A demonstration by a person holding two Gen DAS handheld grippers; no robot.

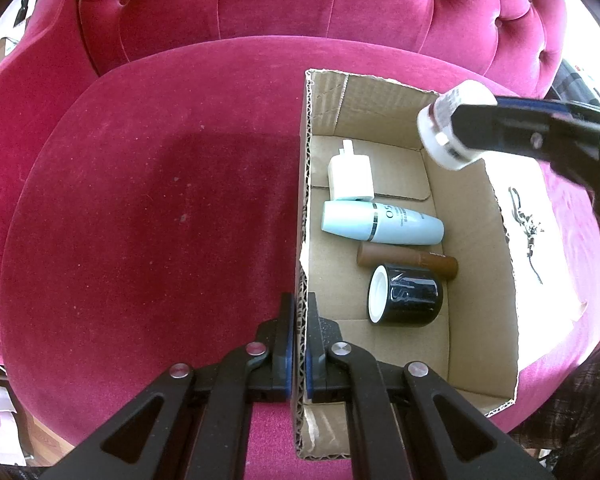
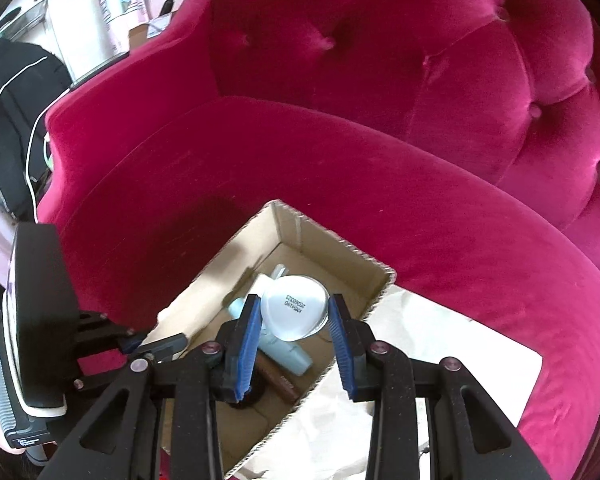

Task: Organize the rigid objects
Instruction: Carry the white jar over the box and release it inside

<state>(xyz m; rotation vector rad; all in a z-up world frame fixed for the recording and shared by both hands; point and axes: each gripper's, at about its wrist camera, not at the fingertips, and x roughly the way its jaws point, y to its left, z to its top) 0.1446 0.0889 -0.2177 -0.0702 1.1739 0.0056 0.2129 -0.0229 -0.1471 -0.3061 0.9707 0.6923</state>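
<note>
An open cardboard box (image 1: 380,104) sits on the seat of a pink velvet armchair (image 1: 160,200). On its floor lie a white charger plug (image 1: 350,178), a pale blue bottle (image 1: 380,222), a brown tube (image 1: 408,260) and a black jar (image 1: 404,294) with a white lid. My left gripper (image 1: 300,304) is shut on the box's left wall near its front corner. Coming in from the right, my right gripper (image 1: 452,128) is shut on a small white jar (image 1: 470,94) held above the box's far right corner. In the right wrist view the white jar (image 2: 292,312) sits between the blue pads (image 2: 248,332), its printed base facing the camera, over the box (image 2: 312,240).
A white paper sheet (image 1: 528,216) with a dark print lies on the seat to the right of the box. The tufted chair back (image 1: 300,0) rises behind. A checked sleeve (image 1: 580,400) shows at the lower right. A black jacket (image 2: 16,100) hangs beyond the armrest.
</note>
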